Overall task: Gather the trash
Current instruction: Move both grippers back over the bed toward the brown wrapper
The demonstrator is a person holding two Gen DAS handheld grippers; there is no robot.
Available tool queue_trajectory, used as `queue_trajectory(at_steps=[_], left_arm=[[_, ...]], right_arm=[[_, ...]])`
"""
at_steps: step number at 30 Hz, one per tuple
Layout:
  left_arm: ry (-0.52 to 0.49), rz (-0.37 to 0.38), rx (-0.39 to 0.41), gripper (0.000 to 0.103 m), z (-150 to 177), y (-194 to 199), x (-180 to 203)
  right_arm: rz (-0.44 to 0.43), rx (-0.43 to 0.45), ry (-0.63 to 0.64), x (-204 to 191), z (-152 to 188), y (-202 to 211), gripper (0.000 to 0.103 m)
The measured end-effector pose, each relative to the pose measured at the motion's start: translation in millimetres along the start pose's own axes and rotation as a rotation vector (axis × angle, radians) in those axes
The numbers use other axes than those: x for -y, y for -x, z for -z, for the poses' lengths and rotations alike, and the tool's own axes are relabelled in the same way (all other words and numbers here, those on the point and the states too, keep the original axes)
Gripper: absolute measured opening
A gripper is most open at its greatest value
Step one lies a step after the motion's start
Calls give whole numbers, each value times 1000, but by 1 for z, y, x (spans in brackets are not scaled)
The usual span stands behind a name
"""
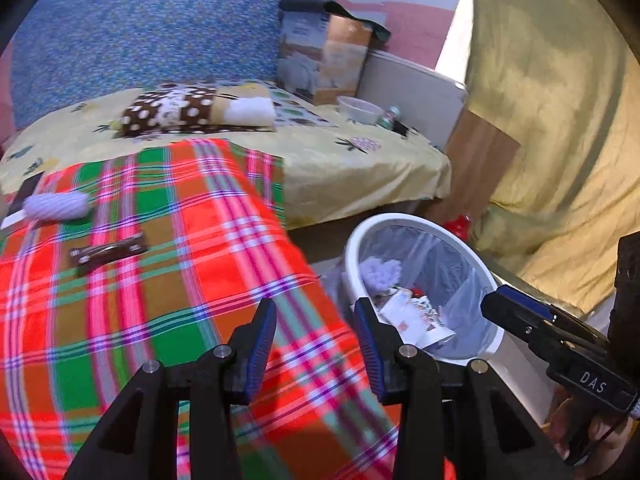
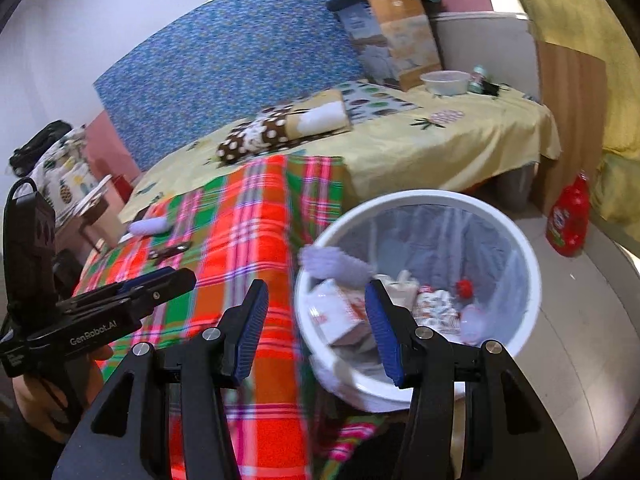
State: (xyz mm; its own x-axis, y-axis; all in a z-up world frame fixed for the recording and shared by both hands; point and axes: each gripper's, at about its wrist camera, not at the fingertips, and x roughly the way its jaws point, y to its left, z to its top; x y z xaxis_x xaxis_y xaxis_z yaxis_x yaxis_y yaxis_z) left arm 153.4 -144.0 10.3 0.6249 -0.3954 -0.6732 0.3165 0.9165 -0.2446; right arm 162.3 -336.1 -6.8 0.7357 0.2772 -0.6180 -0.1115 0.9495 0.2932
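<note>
A white trash bin (image 1: 490,276) (image 2: 516,232) with a clear liner stands on the floor beside the bed and holds wrappers, paper and a pale crumpled wad (image 1: 380,272) (image 2: 336,262). On the plaid blanket (image 1: 168,264) (image 2: 240,232) lie a pale crumpled wad (image 1: 56,206) (image 2: 150,226) and a dark brown wrapper (image 1: 108,250) (image 2: 170,250). My left gripper (image 1: 316,344) is open and empty over the blanket's edge, next to the bin. My right gripper (image 2: 316,320) is open and empty, above the bin's near rim. Each gripper shows in the other's view (image 1: 516,304) (image 2: 160,280).
The bed with a yellow sheet (image 1: 332,160) carries folded cloths (image 1: 192,110), a white bowl (image 1: 360,110), a small jar (image 1: 390,116) and a tall box (image 1: 324,60). A red bottle (image 2: 570,216) stands on the floor. A green curtain (image 1: 552,120) hangs at right.
</note>
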Motion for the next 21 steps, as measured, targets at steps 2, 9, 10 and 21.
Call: queue_trajectory(at_steps=[2,9,10,21], left_arm=[[13,-15,10,40,3,10,-9],[53,-64,25,40,16,33,-39],[59,-69,28,40,17,35,-43],[111,-133,54,40,33,60,-81]], right_arm=[[-27,-3,19,-11,1,-2,52],[-91,-27,81,-40,6,-7,52],[-99,-31,87,-43,6,-8,52],[-172,-74,175,-85,10,-21,52]])
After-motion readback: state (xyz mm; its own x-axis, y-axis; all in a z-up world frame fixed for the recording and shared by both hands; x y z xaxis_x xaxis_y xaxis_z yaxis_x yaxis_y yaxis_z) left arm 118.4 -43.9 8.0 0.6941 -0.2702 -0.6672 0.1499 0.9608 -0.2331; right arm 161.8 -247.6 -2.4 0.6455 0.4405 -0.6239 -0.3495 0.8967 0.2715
